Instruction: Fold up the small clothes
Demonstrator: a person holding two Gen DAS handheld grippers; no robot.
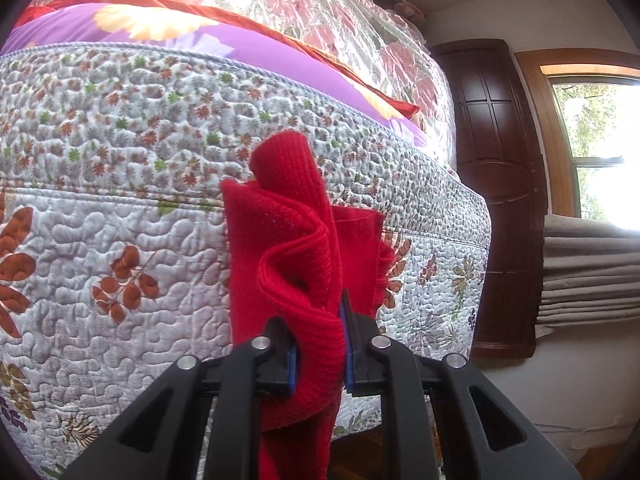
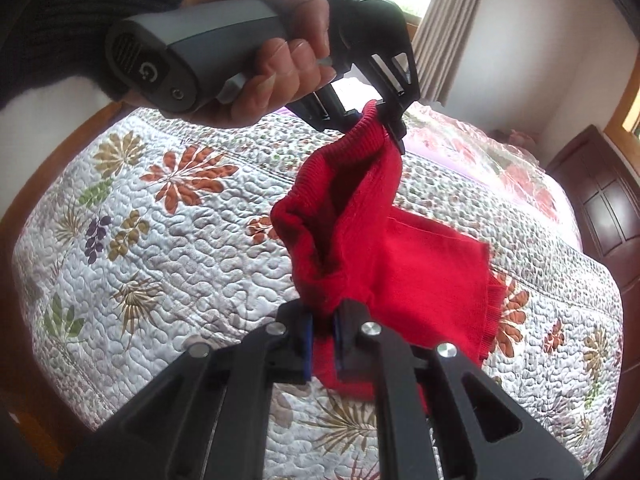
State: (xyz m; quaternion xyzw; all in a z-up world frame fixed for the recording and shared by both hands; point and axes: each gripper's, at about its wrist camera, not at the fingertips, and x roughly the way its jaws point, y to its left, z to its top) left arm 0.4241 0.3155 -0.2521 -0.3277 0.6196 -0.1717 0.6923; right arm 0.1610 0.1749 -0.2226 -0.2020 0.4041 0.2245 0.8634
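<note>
Red knit garment [image 2: 384, 240] is held aloft over the quilted bed [image 2: 200, 240], whose wooden edge is seen at left with bare quilt all around. Its ribbed hem is pinched between the closed jaws of the left gripper [image 2: 386, 120] and, at another point, the right gripper [image 2: 322, 344]; the rest hangs slack between them.

Left gripper [image 1: 320, 354]: 2 black fingers w/ blue pads [image 1: 293, 368], clamped on bunched red knit [image 1: 288, 248]; cloth rises in folds above jaws, hangs below. Behind: quilt [image 1: 120, 200], leaf print, over bed edge. On top: purple pillow [image 1: 200, 40], floral cover [image 1: 320, 4]. Right: dark wood door [image 1: 500, 168], window [image 1: 600, 140], grey folded fabric [image 1: 588, 272].
</note>
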